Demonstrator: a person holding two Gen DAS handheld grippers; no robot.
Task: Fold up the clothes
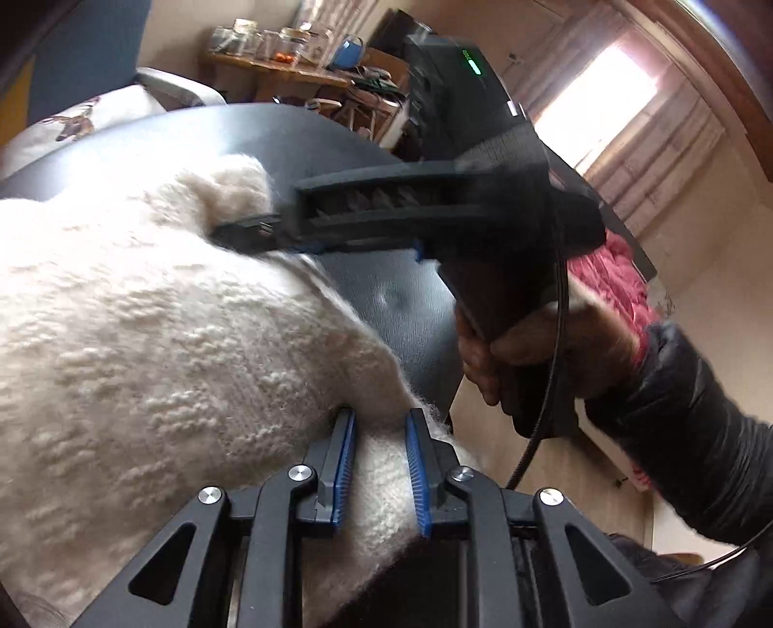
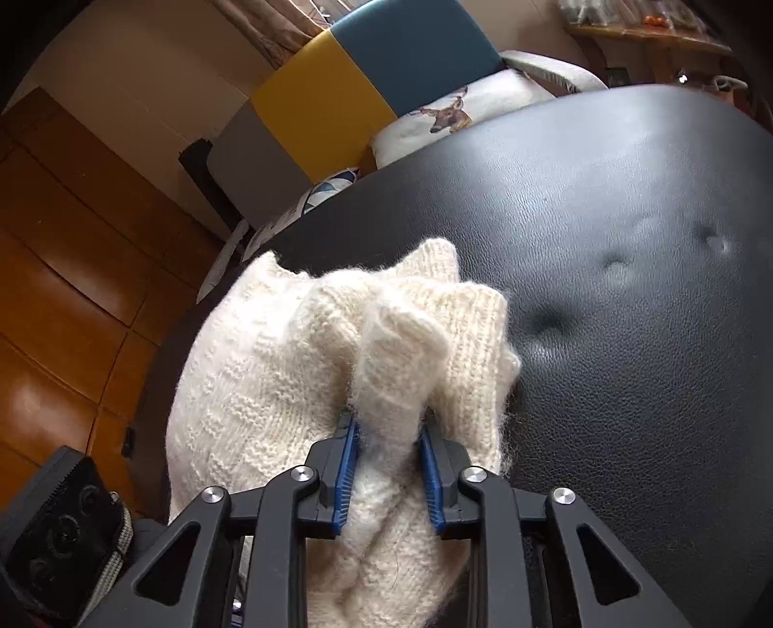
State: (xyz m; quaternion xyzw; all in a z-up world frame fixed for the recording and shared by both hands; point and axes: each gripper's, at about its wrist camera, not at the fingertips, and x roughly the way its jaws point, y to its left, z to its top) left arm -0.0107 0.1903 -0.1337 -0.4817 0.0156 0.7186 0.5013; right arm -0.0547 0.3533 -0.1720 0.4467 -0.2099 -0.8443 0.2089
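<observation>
Black tufted leather surface (image 2: pixel 604 299), dimpled with button pits, filling the foreground. Beyond its far edge, a chair back in yellow (image 2: pixel 319 116), teal (image 2: pixel 415 53) and grey (image 2: pixel 256 154) panels, with a white cushion bearing a deer print (image 2: pixel 449 116) against it. To one side, glossy orange-brown wooden panelling (image 2: pixel 63 270) catching a soft sheen. Plain beige wall (image 2: pixel 145 87) behind. Across the room, a cluttered wooden table (image 1: pixel 280 72) crowded with glass jars (image 1: pixel 270 41). A bright window (image 1: pixel 594 96) between brownish curtains (image 1: pixel 676 145), blown out with daylight. Pale wood-toned floor (image 1: pixel 541 463) below.
</observation>
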